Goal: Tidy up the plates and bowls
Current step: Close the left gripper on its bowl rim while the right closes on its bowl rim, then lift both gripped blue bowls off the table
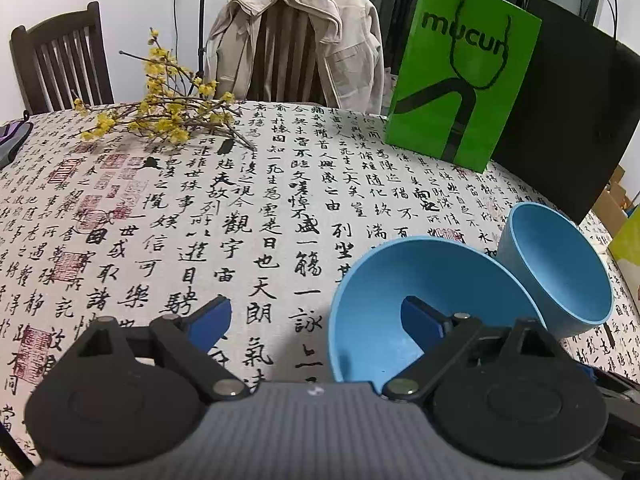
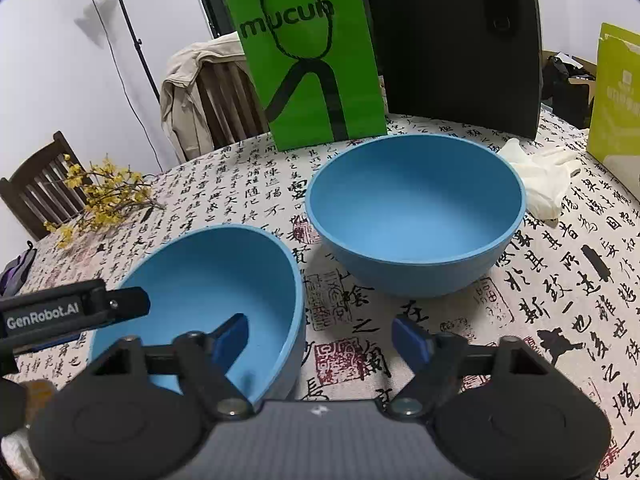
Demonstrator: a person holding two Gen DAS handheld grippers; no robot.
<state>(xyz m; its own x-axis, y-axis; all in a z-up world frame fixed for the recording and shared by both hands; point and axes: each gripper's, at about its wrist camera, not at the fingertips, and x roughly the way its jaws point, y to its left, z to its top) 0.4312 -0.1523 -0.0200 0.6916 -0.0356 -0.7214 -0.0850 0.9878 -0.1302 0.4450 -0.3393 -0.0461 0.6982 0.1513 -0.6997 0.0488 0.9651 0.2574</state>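
Observation:
Two light blue bowls stand on the calligraphy tablecloth. The near bowl (image 2: 216, 276) sits at the lower left of the right wrist view; it also shows in the left wrist view (image 1: 384, 304). The far bowl (image 2: 416, 208) stands upright beyond it, and appears at the right of the left wrist view (image 1: 560, 264). My left gripper (image 1: 320, 320) is open, its right finger over the near bowl's inside, its left finger outside. My right gripper (image 2: 320, 340) is open, straddling the near bowl's right wall, left finger inside. Neither is closed on the rim.
A green paper bag (image 2: 312, 64) and a black bag (image 2: 460, 44) stand at the table's far side. Yellow flower branches (image 1: 160, 116) lie far left. A white glove (image 2: 536, 176) and a yellow-green box (image 2: 612, 100) sit at right. Chairs stand behind the table.

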